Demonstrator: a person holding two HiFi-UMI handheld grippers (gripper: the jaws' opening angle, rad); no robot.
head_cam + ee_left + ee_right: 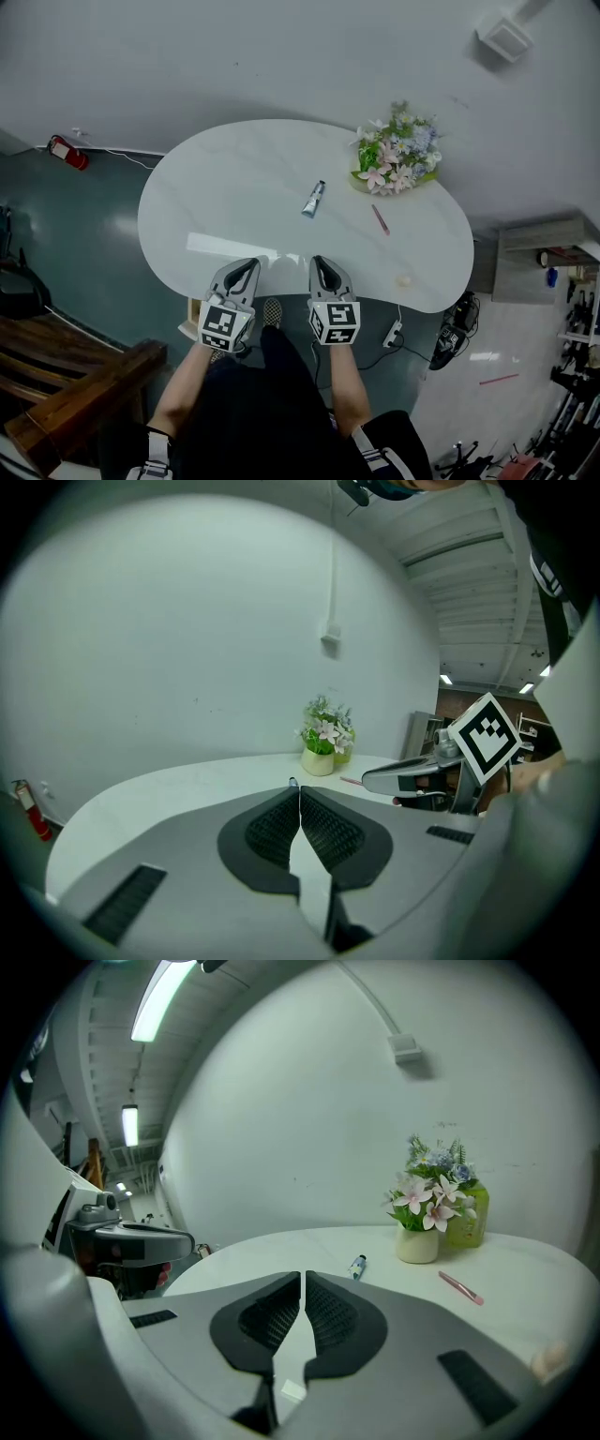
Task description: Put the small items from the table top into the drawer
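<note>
1. Left gripper [249,265]: is hovering over the near edge of the white oval surface [234,187], a little left of centre. Its fingers [272,832] are pressing together, closed, with nothing between them.
2. Right gripper [322,263]: is hovering just beside the left one, on its right, over the same near edge. Its fingers [267,1321] are likewise meeting, closed on nothing.
3. Small pale item [404,280]: is lying by the near right edge of the surface, apart from the right gripper; it is too small to identify.
4. Slim pink stick [380,219]: is lying flat farther in, right of centre, between the pale item and the flower pot.
5. Small tube [313,199]: is lying flat near the middle of the surface, left of the pink stick and well apart from both grippers.
6. Flower pot [397,155]: is standing upright at the far right of the surface, holding pink and white blooms.
7. Red fire extinguisher [67,152]: is lying on the floor, far left, by the wall.
</note>
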